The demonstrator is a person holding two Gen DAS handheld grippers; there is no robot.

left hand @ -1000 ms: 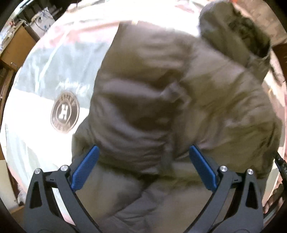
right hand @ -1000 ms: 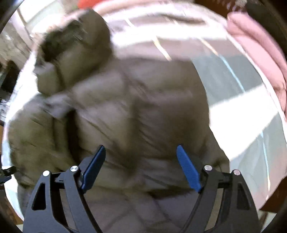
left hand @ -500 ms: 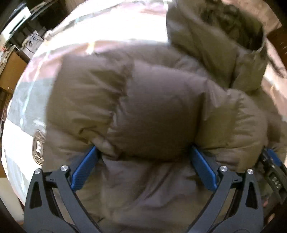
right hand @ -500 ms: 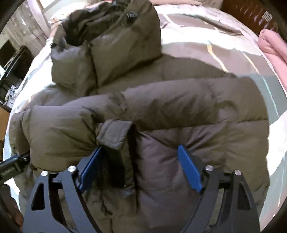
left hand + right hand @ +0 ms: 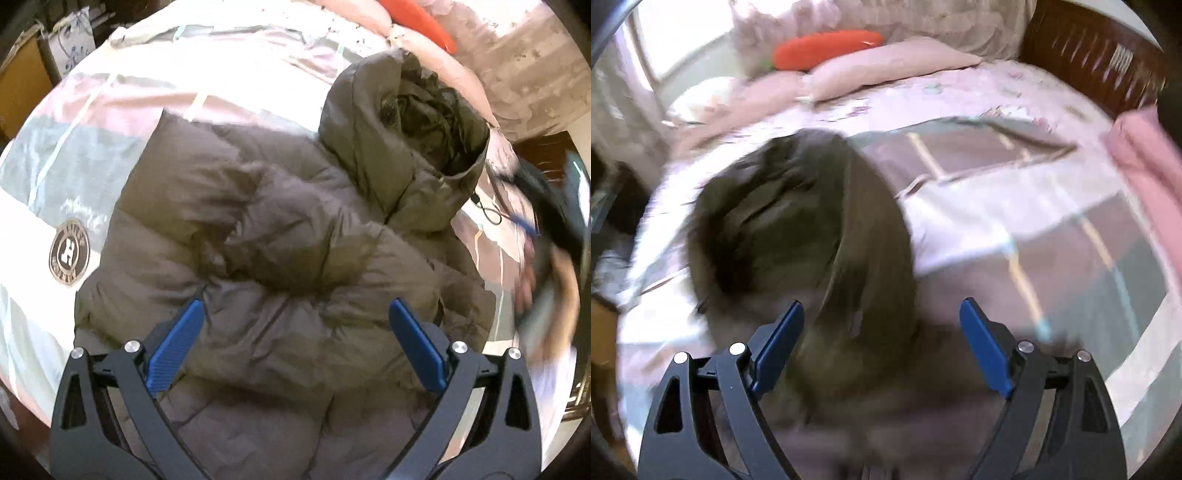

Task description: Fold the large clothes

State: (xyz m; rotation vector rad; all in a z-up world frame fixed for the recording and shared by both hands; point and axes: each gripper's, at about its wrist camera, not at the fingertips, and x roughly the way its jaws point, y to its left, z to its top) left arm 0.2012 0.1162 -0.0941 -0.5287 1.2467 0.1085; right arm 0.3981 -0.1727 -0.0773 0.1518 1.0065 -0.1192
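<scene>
On the bed (image 5: 92, 96), a puffy olive jacket (image 5: 280, 251) lies lengthwise away from both spread, empty tongs: left tongs (image 5: 295, 343) over its body, right tongs (image 5: 882, 343) nearer its hood (image 5: 783, 221).

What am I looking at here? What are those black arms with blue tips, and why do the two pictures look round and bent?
No robot: a person holds a two-finger gripper in each hand, each with a wide-angle camera looking along its fingers, hence the round, bent views. One picture looks from the left gripper, the other from the right gripper. The blue parts are finger pads. Both grippers are open and hold nothing. On the striped bedspread lies a brown puffy jacket, its hood toward the pillows. The right view is blurred; it shows the hood and an orange cushion.
</scene>
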